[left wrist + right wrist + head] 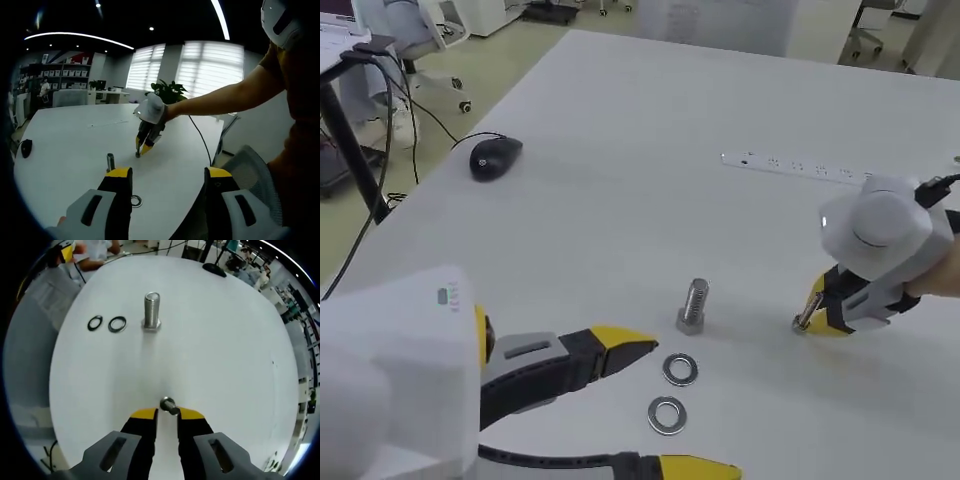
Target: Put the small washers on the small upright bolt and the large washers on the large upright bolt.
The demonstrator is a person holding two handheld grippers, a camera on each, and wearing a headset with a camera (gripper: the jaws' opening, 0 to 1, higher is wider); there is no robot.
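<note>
Silver threaded large bolt upright; right gripper pinches small bolt.

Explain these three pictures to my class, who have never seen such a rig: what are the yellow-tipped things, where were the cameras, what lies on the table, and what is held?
No robot here: a person holds a two-jaw tool in each hand. One picture comes from a camera on the person's head, looking down at the white table. The other two come from a camera riding on each tool, looking along its jaws. The left tool is open and holds nothing. The right tool pinches a small bolt at its tips. On the table stands a large bolt, upright, with two washers lying flat near it. Farther off lie a mouse and a power strip.
</note>
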